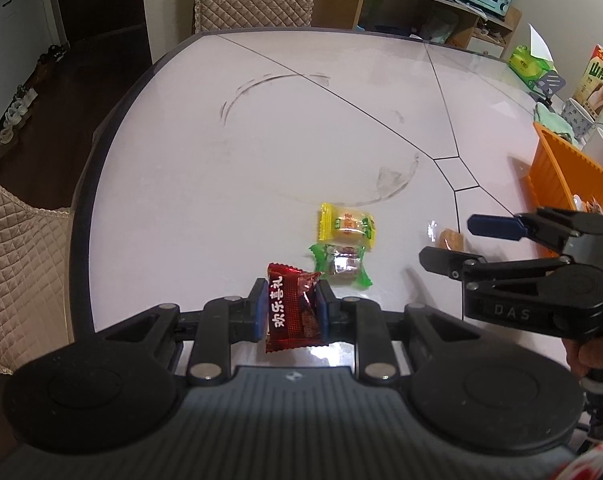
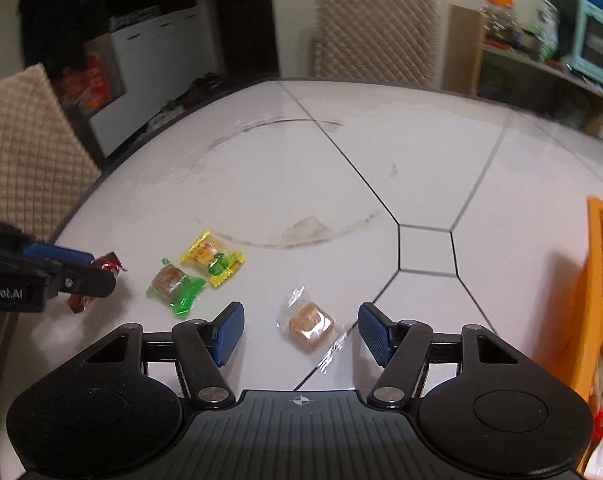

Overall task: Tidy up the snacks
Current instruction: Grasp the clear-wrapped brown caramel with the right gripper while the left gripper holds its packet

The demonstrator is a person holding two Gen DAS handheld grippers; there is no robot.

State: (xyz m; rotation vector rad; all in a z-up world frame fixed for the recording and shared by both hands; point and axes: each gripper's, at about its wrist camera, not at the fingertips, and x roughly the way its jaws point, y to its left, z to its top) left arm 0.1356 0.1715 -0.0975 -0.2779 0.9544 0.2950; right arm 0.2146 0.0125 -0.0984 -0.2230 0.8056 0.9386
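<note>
Left gripper (image 1: 289,306), low centre of its view, pinches the red snack packet (image 1: 293,308) for carrying, while right gripper (image 2: 299,334) straddles the clear-wrapped snack (image 2: 310,325) on the table (image 2: 301,160), jaws apart, likely next for the orange bin (image 2: 597,280).

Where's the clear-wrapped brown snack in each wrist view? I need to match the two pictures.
Left wrist: clear-wrapped snack at right of centre on the table, partly hidden behind the right gripper, whose fingers stand apart.
Right wrist: clear-wrapped snack at lower centre, lying between the open blue pads, untouched.
Shared landmark: the green-wrapped candy, lying to the snack's left in both views.
</note>
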